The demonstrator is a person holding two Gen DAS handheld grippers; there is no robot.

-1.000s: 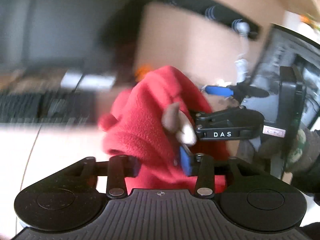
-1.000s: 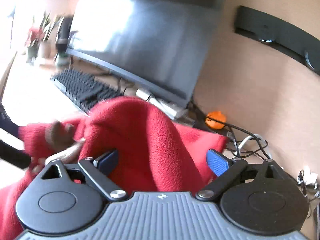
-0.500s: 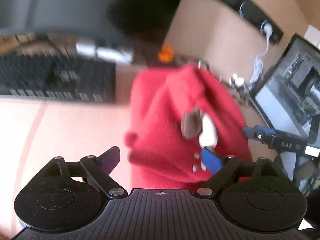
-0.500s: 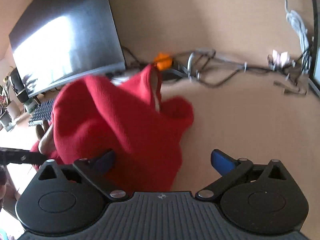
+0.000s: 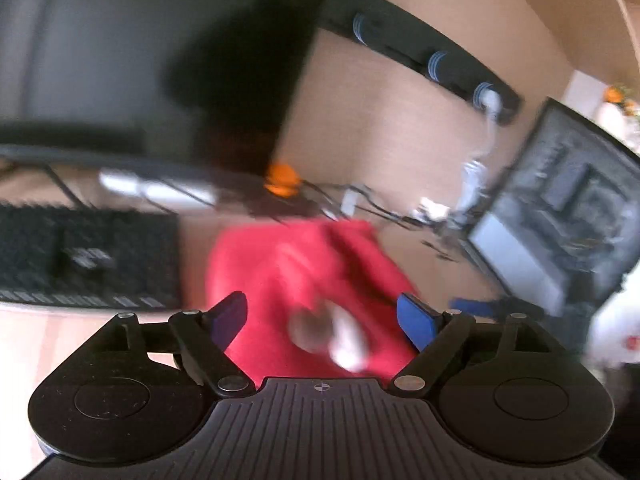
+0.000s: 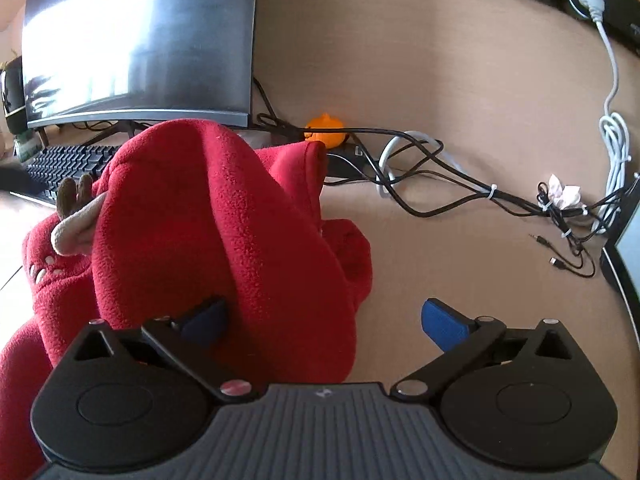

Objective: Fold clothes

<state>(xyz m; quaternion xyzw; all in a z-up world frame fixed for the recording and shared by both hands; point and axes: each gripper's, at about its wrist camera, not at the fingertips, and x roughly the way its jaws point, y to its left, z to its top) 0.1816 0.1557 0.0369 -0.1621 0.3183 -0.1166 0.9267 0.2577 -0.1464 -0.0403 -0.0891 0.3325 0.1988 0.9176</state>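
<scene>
A red fleece garment (image 6: 208, 240) with a small brown and cream ear patch (image 6: 76, 216) lies bunched on the desk. It also shows, blurred, in the left wrist view (image 5: 304, 280). My left gripper (image 5: 320, 316) is open and empty, with the fleece lying beyond and between its blue fingertips. My right gripper (image 6: 324, 320) is open and empty; its left fingertip (image 6: 204, 320) rests against the fleece's near fold, and its right fingertip (image 6: 444, 324) hangs over bare desk.
A curved monitor (image 6: 136, 44) and a black keyboard (image 6: 68, 164) stand at the back left. A small orange object (image 6: 324, 128) and tangled cables (image 6: 440, 176) lie behind the fleece. A second screen (image 5: 568, 208) stands at the right.
My left gripper let go of the fleece and opened, then drew back. My right gripper swung over the garment, which dropped into a heap on the desk.
</scene>
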